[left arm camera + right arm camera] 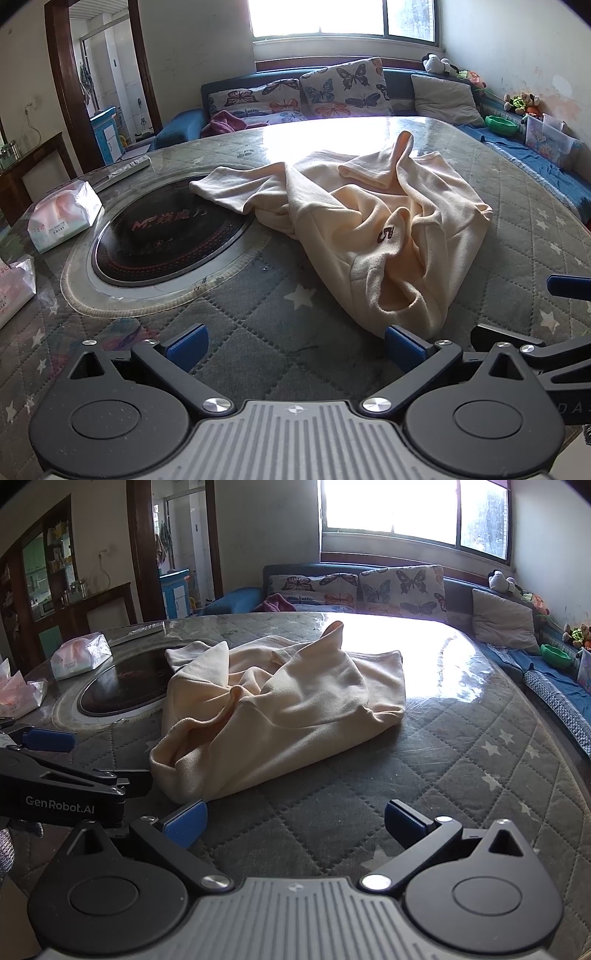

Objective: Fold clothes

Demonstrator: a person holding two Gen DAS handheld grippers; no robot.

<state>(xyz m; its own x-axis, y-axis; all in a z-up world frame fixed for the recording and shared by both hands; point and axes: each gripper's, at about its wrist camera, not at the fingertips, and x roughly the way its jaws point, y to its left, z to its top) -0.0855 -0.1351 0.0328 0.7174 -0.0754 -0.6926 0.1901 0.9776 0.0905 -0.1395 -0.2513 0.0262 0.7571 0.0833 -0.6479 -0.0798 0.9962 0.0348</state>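
Note:
A cream shirt [373, 225] lies crumpled in a heap on the quilted table cover [280, 332]; a dark mark shows on its front. It also shows in the right wrist view [280, 705]. My left gripper [295, 347] is open and empty, just short of the shirt's near edge, its right finger [402, 347] close to the cloth. My right gripper [295, 823] is open and empty, just before the shirt's near corner. The left gripper's body shows at the left of the right wrist view [62, 790].
A round induction cooktop [166, 236] is set in the table left of the shirt. Tissue packs [62, 218] and a remote [125, 171] lie at the left. A sofa with butterfly cushions [343, 88] runs behind the table and along its right.

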